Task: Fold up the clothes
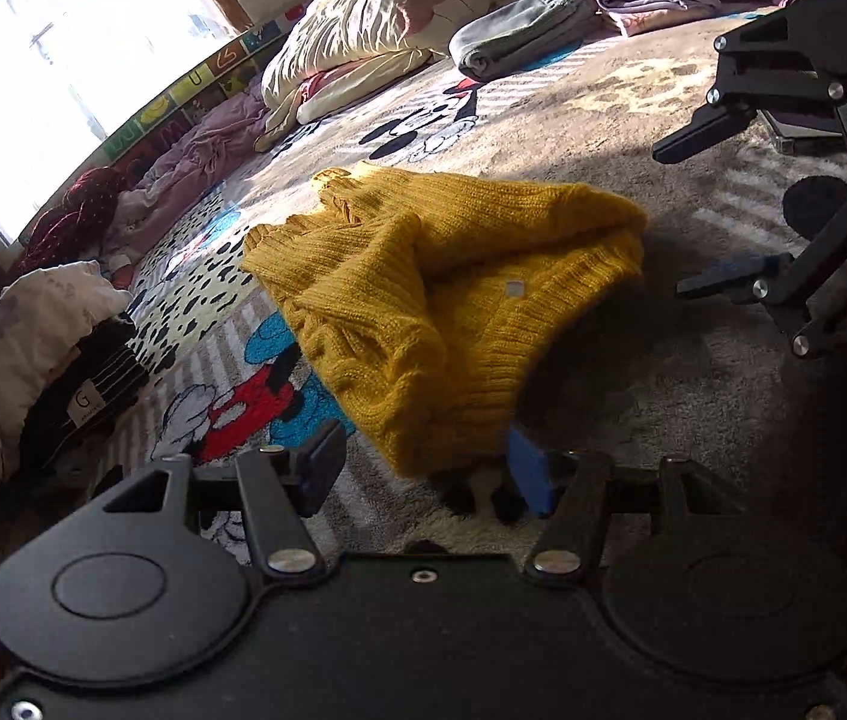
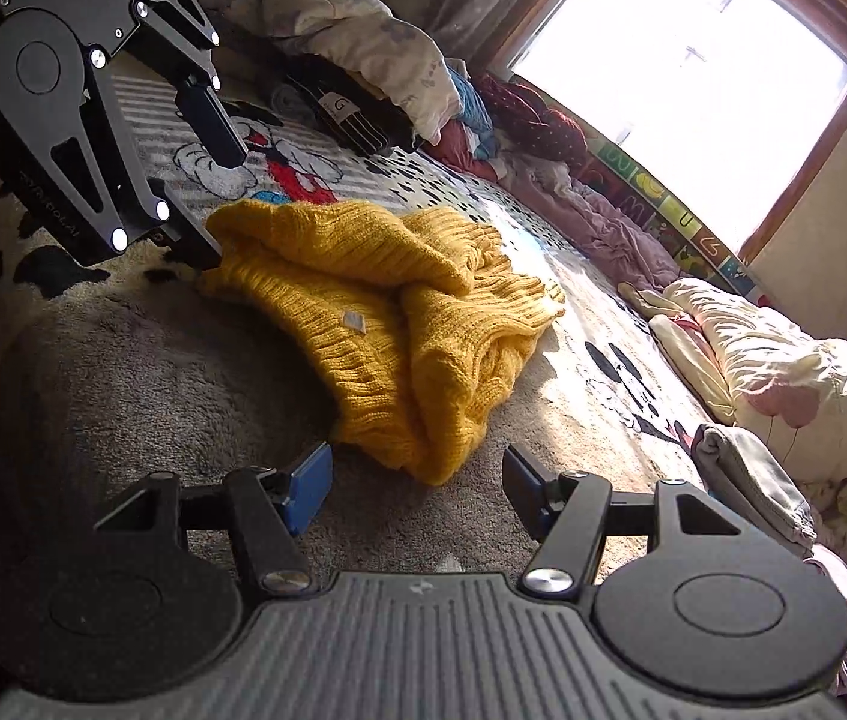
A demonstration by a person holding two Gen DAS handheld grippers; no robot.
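The yellow knitted sweater (image 1: 453, 300) lies bunched in a rough heap on the cartoon-printed blanket (image 1: 573, 120) that covers the bed, about in the centre of both views. It is not flat: one thick fold is thrown over the body, and a ribbed hem points to the lower middle of the left wrist view.

The left claw (image 1: 423, 468) stands open, its two blue pads apart at the bottom of its own frame. The lower edge of the sweater hangs just before and between them, but I cannot tell whether the right-hand pad touches the knit; nothing is pressed. In the right wrist view the same claw (image 2: 207, 204) comes in from the upper left, its tip right at the left end of the heap.

The right claw (image 2: 417, 480) is open too and holds nothing. The sweater lies straight ahead of it, its nearest corner just above the gap between the pads, close but apart.

The long axis of the heap runs from the left claw's end, at left centre of the right wrist view, down to the right. So the two claws stand at different sides of the garment, the left one nearer to it. I judge that the next move is for each claw to take an edge and spread the sweater flat.
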